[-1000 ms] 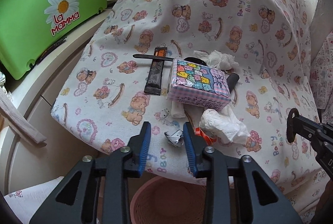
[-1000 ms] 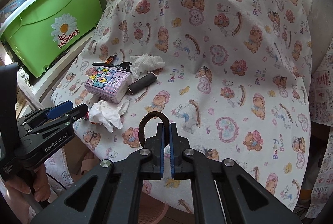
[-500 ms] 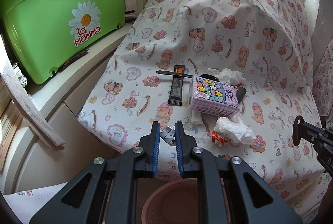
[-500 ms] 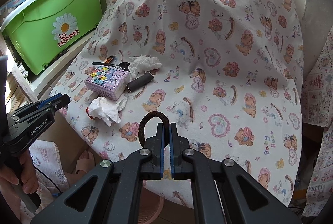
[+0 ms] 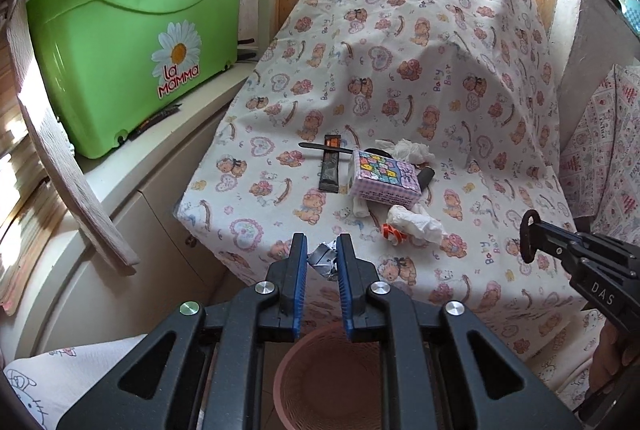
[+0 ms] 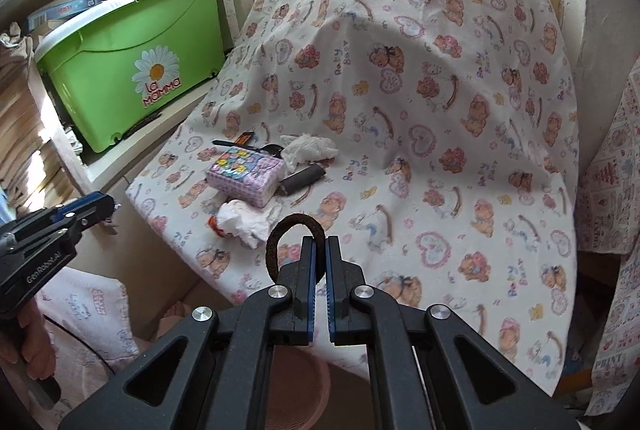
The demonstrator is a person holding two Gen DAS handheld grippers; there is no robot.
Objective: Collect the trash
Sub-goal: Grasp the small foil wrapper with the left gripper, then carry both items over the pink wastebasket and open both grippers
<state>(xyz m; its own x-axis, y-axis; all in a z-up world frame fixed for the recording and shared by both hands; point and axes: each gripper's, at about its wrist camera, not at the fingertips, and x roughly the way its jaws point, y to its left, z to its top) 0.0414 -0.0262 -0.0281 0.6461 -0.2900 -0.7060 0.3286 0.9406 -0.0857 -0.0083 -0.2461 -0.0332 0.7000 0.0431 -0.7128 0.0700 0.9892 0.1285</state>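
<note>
My left gripper (image 5: 322, 246) is shut on a crumpled silver foil scrap (image 5: 322, 261), held off the near edge of the bear-print sheet (image 5: 400, 70) and above a pink waste basket (image 5: 320, 370). My right gripper (image 6: 320, 244) is shut on a dark brown hair loop (image 6: 280, 234), which sticks up past its fingertips. On the sheet lie a crumpled white tissue (image 5: 416, 222), a second tissue (image 5: 408, 150), a small orange scrap (image 5: 390, 232), a black sachet (image 5: 330, 166), a dark cylinder (image 6: 302, 180) and a pink patterned tissue pack (image 5: 384, 178).
A green lidded box (image 5: 132, 50) stands on a white cabinet to the left of the bed. A wooden board (image 5: 72, 170) leans against that cabinet. The waste basket (image 6: 296, 390) sits on the floor under both grippers. A patterned cloth (image 6: 612, 190) hangs at the right.
The left jaws closed on the foil scrap and pulled it up and back off the sheet's edge. The right gripper drew back a little, still holding the loop.
</note>
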